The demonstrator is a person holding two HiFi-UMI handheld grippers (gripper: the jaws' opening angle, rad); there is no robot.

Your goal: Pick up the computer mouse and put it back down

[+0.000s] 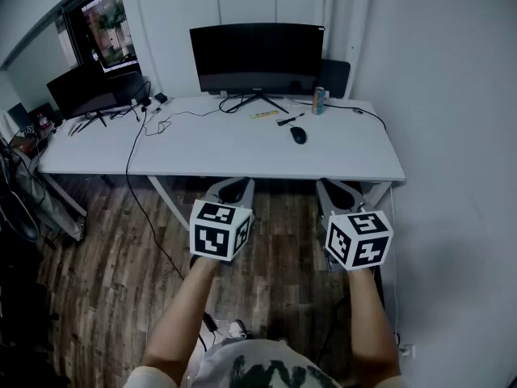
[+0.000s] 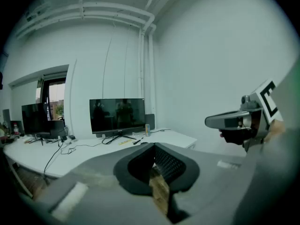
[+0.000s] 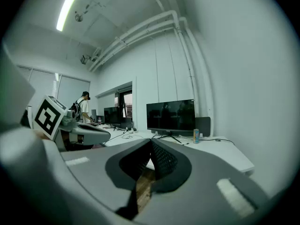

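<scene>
A black computer mouse lies on the white desk, right of centre, in front of the large monitor. Both grippers are held side by side short of the desk's front edge, above the wooden floor, well away from the mouse. My left gripper is shut, its tips touching with nothing between them. The right gripper is also shut and empty. Each gripper view shows the other gripper off to the side.
A large dark monitor stands at the back of the desk, a drink can to its right. A second monitor and cables sit at the left. A white wall runs close on the right. A person stands far off.
</scene>
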